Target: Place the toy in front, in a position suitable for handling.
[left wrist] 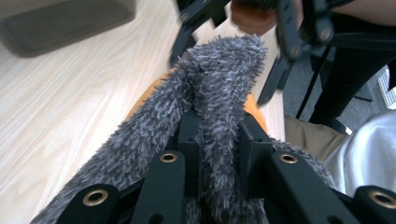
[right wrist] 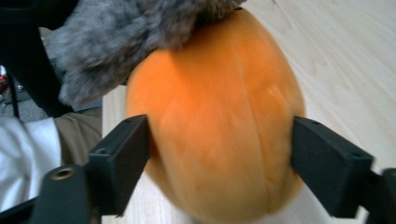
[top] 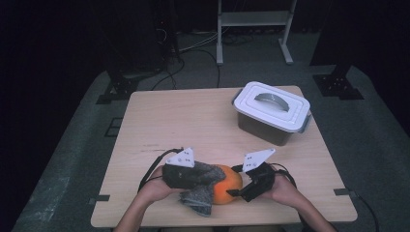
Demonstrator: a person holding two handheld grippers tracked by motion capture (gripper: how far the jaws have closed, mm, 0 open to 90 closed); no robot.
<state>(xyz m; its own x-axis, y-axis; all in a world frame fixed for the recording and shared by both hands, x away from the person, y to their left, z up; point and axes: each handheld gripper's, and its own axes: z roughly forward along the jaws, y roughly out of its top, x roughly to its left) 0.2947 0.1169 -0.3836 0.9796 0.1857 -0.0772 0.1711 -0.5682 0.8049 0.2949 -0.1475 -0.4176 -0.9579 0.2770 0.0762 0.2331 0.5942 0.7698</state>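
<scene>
Pumpkin-like orange ball (top: 228,189) sits on the worktop (top: 193,121) near its front edge, at about 6 o'clock in the high view, between the person's two hands. A grey fuzzy cloth (top: 198,186) lies draped over its left side and top, touching it, with a fold hanging down toward the worktop edge.

The left tongs (left wrist: 219,140) are pressed together on a fold of that cloth; in the left gripper view the grey pile bulges up between the two black jaws. The right tongs (right wrist: 219,154) are spread wide around the orange ball, one jaw at 9 o'clock of it and one at 3 o'clock. Both jaws sit right against its skin, so they appear to grip it.

A grey lidded box (top: 270,113) with a handle on its white lid stands well apart, at about 1 o'clock.
</scene>
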